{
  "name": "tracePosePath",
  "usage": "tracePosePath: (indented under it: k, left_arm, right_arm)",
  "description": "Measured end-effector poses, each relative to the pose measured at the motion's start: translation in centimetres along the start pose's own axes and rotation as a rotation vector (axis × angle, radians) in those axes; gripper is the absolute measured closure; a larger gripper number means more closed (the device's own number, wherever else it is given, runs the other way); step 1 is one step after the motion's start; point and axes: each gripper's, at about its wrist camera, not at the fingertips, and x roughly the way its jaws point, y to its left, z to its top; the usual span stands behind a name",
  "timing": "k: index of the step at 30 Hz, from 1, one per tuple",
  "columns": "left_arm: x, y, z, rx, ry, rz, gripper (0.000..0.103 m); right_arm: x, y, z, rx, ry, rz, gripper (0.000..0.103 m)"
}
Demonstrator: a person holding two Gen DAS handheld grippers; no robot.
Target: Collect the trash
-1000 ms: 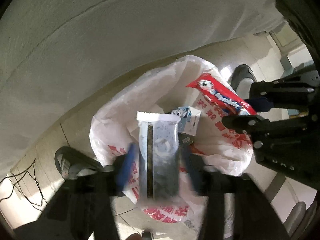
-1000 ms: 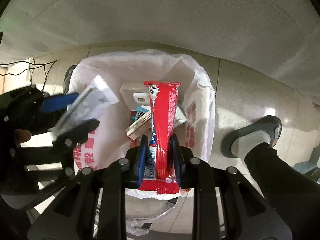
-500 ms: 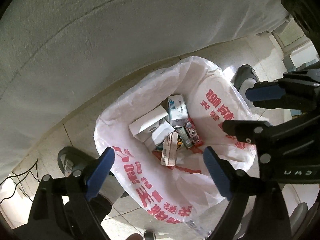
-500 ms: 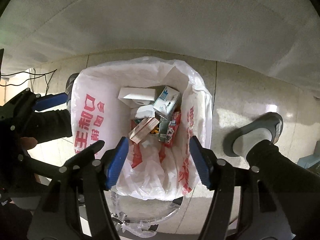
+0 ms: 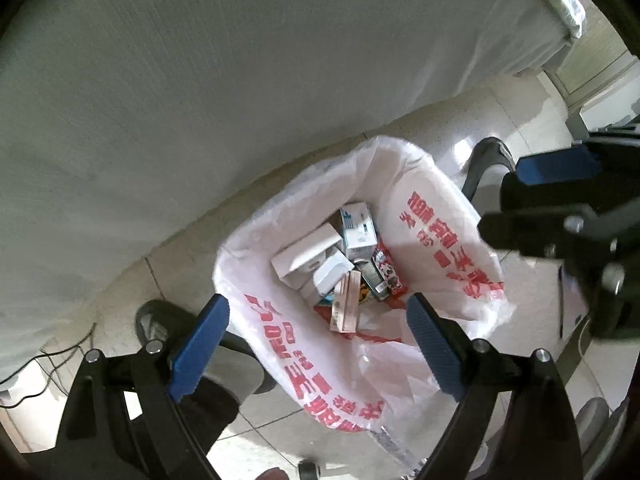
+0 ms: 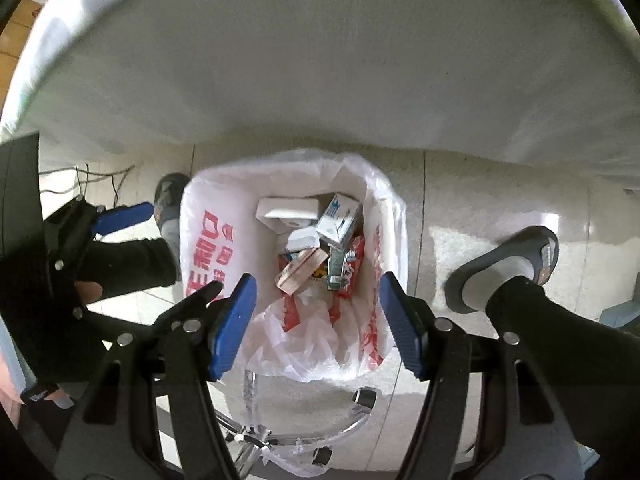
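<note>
A white plastic bag [image 5: 436, 240] with red print stands open on the floor below both grippers. Inside lie white boxes [image 5: 304, 256], a blue-and-white carton [image 5: 358, 230], a tan box [image 5: 346, 300], a silvery wrapper [image 6: 338, 268] and a red wrapper [image 6: 354, 256]. My left gripper [image 5: 316, 304] hangs open above the bag's mouth, its blue pads wide apart and empty. Over the same opening, my right gripper [image 6: 316, 284] is also open with nothing between its pads. In the right wrist view, one blue pad [image 6: 124, 216] of the left gripper shows at the left.
A white cloth-covered edge [image 5: 240, 80] overhangs the bag at the top. The person's grey slippers [image 6: 512, 264] [image 6: 170, 200] stand on either side of it on the tiled floor. Cables [image 6: 100, 176] lie at the left. A chair base with casters [image 6: 360, 396] is under the bag.
A second ago the left gripper held a silvery wrapper and the right a red one. Both have opened, the wrappers now lie in the bag, and both grippers have risen.
</note>
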Motion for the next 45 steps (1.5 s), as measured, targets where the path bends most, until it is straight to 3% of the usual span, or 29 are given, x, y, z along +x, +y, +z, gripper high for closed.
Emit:
tracePosePath:
  k: [5,11,16,25,31,39,45]
  left_arm:
    - [-2.3,-0.2,0.4,0.005,-0.028,0.046,0.014]
    - [-5.6,1.2,1.4,-0.071,-0.061,0.072,0.011]
    - [-10.2,3.4,2.3,-0.179,-0.133,0.103,0.010]
    - [-19.8,6.2,3.3,-0.327,-0.319,0.177,0.008]
    - [-25.4,6.7,3.6,-0.376,-0.443,0.217,0.008]
    - [-31.0,6.8,4.7,-0.421,-0.576,0.262,0.008]
    - [-32.9,6.9,4.9,-0.467,-0.637,0.264,0.008]
  right_arm:
    - [-3.1,-0.3,0.4,0.014,-0.036,0.001,0.040]
    - [-7.3,-0.1,0.8,-0.005,-0.076,-0.012,0.034]
    - [-11.9,1.1,1.1,-0.055,-0.145,-0.017,0.029]
    - [-21.1,3.8,1.6,-0.121,-0.367,-0.063,0.012]
    - [-26.2,5.5,1.1,-0.139,-0.554,-0.144,0.007]
    - [-30.9,5.8,0.9,-0.112,-0.750,-0.163,0.007]
    - [-32.8,6.4,0.3,-0.105,-0.831,-0.173,0.007]
